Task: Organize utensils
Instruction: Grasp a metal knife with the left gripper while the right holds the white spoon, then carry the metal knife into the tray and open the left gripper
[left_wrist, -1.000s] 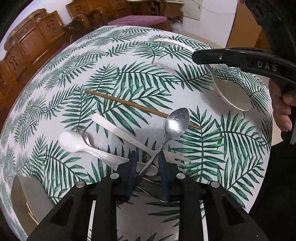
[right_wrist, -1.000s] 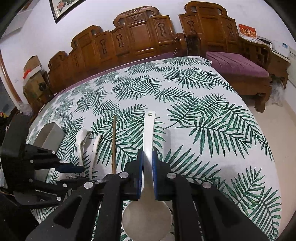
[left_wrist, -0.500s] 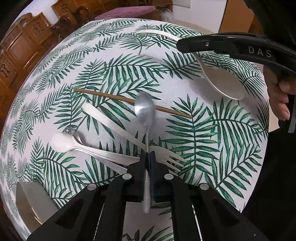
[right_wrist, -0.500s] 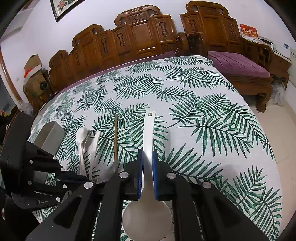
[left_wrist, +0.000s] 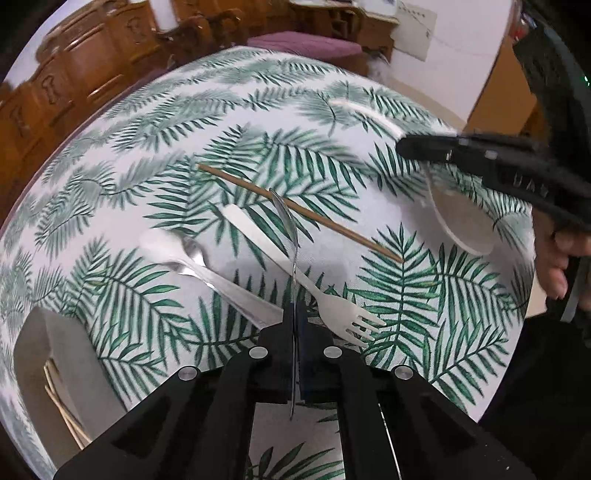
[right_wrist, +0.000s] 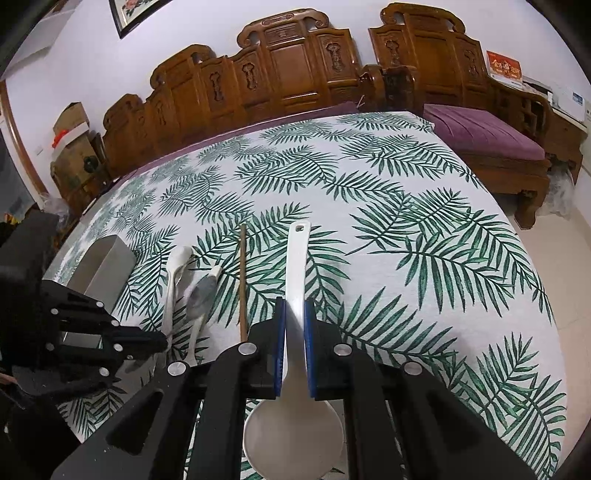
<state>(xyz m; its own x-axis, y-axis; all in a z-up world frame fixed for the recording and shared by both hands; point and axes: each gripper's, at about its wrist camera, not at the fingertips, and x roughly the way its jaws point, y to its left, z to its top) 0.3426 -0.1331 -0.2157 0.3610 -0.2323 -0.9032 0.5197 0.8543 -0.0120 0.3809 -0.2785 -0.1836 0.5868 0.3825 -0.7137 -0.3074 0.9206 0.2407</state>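
Observation:
My left gripper (left_wrist: 294, 325) is shut on the handle of a metal spoon (left_wrist: 286, 218), lifted above the table and turned edge-on. Below it lie a white plastic fork (left_wrist: 295, 273), a white spoon (left_wrist: 166, 247) over another metal utensil, and a single wooden chopstick (left_wrist: 299, 212). My right gripper (right_wrist: 294, 332) is shut on the handle of a white rice paddle (right_wrist: 297, 273), its round blade under the jaws. The paddle's blade (left_wrist: 461, 221) and right gripper also show in the left wrist view. The lifted metal spoon (right_wrist: 199, 295) shows blurred in the right wrist view.
A grey rectangular holder (left_wrist: 40, 354) with chopsticks inside stands at the table's near left; it also shows in the right wrist view (right_wrist: 107, 266). The table has a palm-leaf cloth (right_wrist: 388, 206). Carved wooden benches (right_wrist: 295, 81) stand beyond the far edge.
My left gripper closed on the metal spoon, lifted it off the pile and rolled it edge-on. The right gripper has kept still with the rice paddle.

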